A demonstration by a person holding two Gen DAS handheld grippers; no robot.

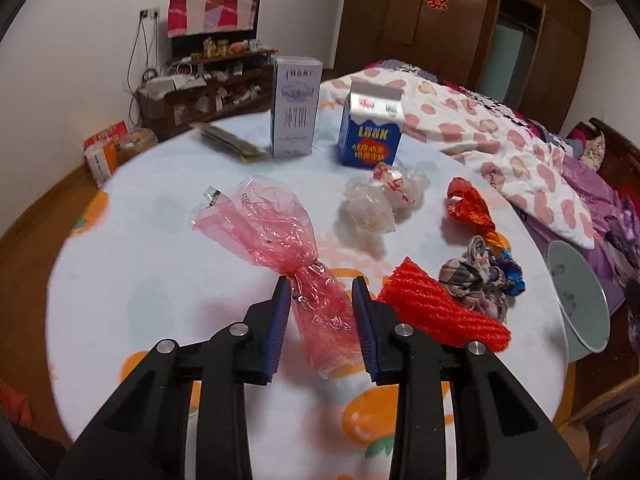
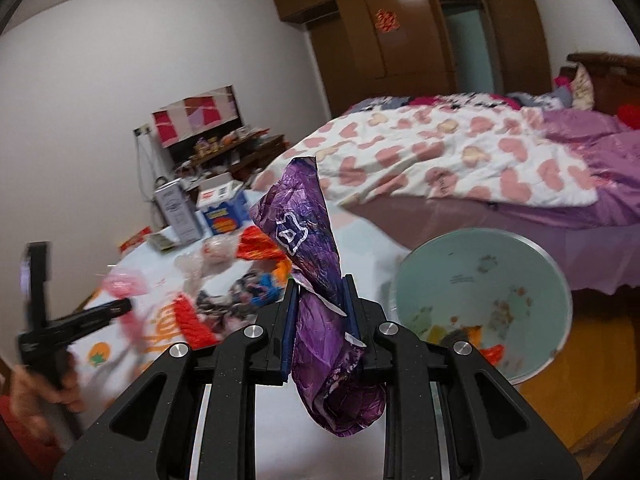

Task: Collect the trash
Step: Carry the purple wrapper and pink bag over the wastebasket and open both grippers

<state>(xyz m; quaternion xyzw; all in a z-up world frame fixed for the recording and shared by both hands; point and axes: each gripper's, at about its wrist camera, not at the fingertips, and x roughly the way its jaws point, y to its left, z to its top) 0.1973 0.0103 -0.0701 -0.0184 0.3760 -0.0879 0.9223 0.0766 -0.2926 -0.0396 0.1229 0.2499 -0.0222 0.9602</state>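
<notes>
The right gripper [image 2: 320, 292] pinches a crumpled purple wrapper [image 2: 316, 280] above the table's [image 1: 160, 208] near edge, beside the pale green bin [image 2: 480, 272]. The left gripper [image 1: 322, 300] clasps a pink cellophane bag [image 1: 288, 248] lying mid-table.

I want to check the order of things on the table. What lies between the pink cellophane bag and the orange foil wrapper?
In the left wrist view, two crumpled clear plastic bags lie between the pink cellophane bag and the orange foil wrapper.
</notes>
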